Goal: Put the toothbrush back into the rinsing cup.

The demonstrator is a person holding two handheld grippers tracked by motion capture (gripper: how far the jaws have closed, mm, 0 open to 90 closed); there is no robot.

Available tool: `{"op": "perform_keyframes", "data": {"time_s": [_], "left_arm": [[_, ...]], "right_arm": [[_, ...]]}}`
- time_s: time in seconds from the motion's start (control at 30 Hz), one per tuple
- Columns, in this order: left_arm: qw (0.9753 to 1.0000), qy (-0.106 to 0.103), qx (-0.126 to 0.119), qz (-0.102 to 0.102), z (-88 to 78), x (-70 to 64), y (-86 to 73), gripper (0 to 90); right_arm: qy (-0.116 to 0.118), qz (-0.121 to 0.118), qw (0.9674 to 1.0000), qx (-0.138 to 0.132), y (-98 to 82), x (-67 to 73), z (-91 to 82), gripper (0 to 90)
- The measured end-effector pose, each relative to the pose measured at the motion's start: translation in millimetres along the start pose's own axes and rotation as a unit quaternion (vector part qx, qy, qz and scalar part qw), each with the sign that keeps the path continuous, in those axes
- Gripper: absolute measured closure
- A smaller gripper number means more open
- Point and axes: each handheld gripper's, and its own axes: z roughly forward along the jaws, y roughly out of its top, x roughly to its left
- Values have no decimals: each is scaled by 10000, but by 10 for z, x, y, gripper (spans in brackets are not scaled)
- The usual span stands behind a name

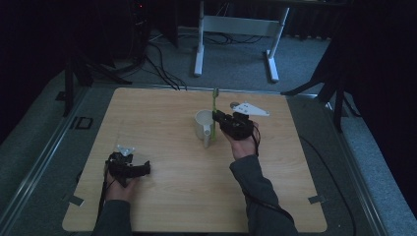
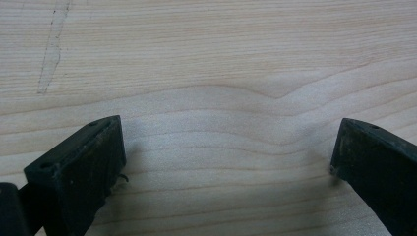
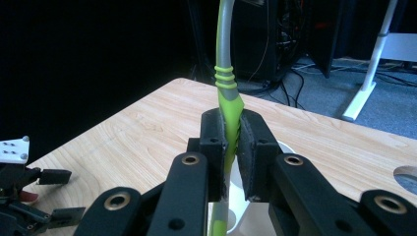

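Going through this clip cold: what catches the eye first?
The green toothbrush, held upright in the right hand-held gripper, its lower end beside the white mug at mid-table. Next, the left hand-held gripper near the wooden table's front left, jaws wide apart with nothing between them.

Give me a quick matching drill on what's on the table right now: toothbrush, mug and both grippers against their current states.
Things:
1. toothbrush
2. mug
3. left gripper
4. right gripper

States:
A. jaws apart over bare wood
B. white, standing on the table
C. green and grey, held upright
D. jaws clamped on a handle

Pairs: 1-C, 2-B, 3-A, 4-D
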Motion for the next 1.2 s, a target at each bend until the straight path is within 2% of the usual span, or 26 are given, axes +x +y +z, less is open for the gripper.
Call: {"op": "perform_keyframes", "data": {"time_s": [1.2], "left_arm": [[10000, -7, 4, 12, -1, -4, 0, 1]], "right_arm": [[-89, -64, 9994, -324, 74, 13, 59, 816]]}}
